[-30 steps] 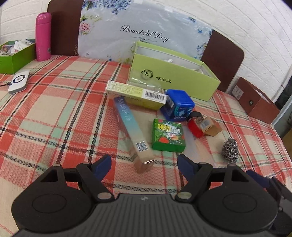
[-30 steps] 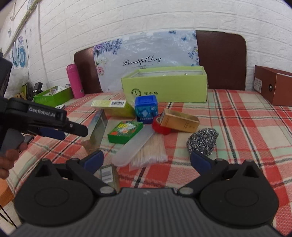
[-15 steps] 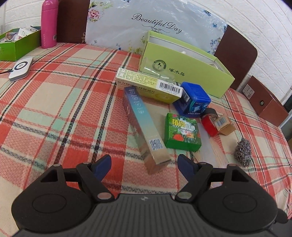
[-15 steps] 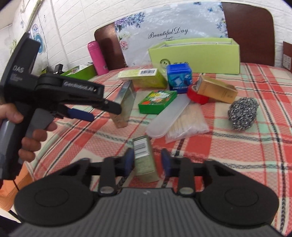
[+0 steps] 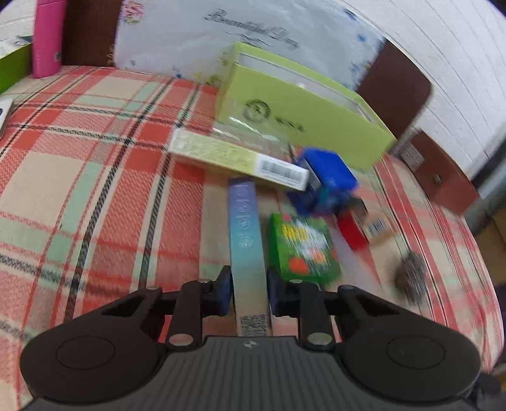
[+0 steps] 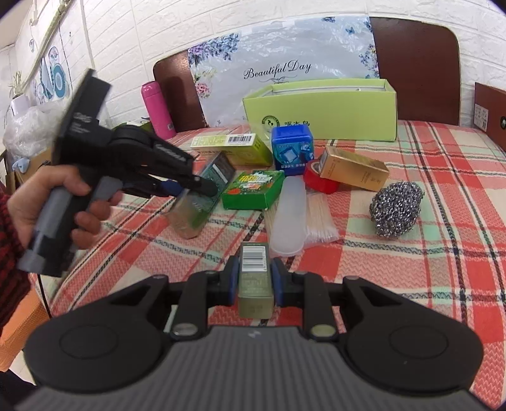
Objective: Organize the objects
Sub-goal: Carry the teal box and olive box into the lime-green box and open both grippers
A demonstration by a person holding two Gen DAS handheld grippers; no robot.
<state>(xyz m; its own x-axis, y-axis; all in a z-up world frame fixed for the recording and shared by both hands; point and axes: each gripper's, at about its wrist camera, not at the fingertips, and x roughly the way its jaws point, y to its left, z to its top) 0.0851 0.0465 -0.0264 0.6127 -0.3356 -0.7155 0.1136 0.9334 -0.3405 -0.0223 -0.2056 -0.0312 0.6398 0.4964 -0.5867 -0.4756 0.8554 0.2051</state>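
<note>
- plaid tablecloth (image 6: 442, 253) covering tabletop
- floral "Beautiful Day" bag (image 6: 284, 57) against white brick wall (image 6: 189, 22)
- two brown chair backs (image 6: 414, 63)
- brown box (image 6: 490, 110) far right

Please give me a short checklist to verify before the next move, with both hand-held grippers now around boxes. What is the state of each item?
1. Right hand-held gripper pads pressing the small olive box: ok.
2. Left hand-held gripper around the long blue box: jaws closing, box between the fingers; firm grip: cannot tell, picture blurred.
3. Green box apart from the left fingers: not ok, very close beside the fingertip.
4. Light green open box unobstructed on top: ok.
5. Inside of that box free: cannot tell.
</note>
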